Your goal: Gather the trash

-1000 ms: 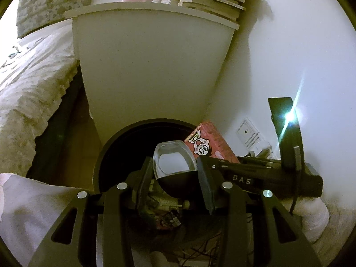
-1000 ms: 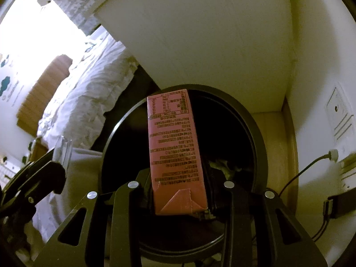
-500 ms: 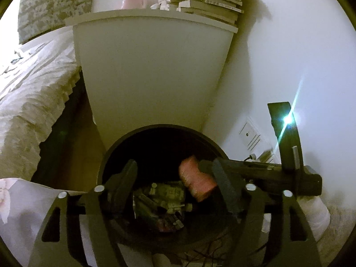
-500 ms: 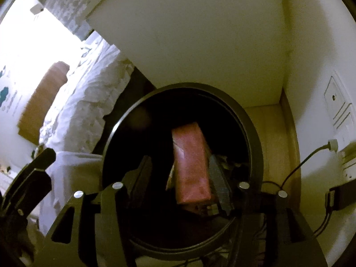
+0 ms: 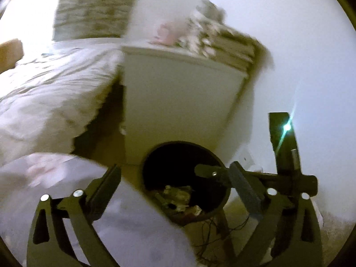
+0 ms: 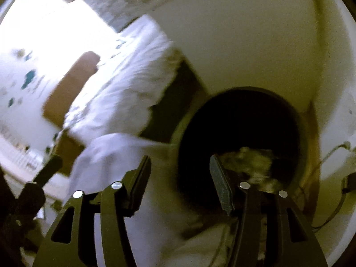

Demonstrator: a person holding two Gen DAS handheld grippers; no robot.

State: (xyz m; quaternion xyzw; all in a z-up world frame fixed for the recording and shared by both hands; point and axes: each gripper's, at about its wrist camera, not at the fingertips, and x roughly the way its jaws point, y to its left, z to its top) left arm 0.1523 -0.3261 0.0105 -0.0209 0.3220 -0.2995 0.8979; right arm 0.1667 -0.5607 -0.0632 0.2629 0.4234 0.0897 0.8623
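A round black trash bin [image 5: 220, 162] stands on the floor by the white nightstand and holds crumpled trash [image 5: 178, 194]. It also shows in the right wrist view [image 6: 302, 120], with trash [image 6: 251, 160] inside. My left gripper [image 5: 175, 175] is open and empty, raised above and left of the bin. My right gripper [image 6: 180, 169] is open and empty, above the bin's left rim. The right gripper's body [image 5: 287, 178] shows at the right of the left wrist view. Both views are blurred.
A white nightstand [image 5: 178, 102] with a stack of books [image 5: 224, 44] stands behind the bin. A bed with a pale quilt [image 5: 49, 93] lies to the left. A white wall with a socket and cables [image 6: 342, 146] is at the right.
Both grippers opened: the clear cup dropped from the left, the pink carton from the right, into the bin. Both grippers then pulled back and swung left, away from the bin.
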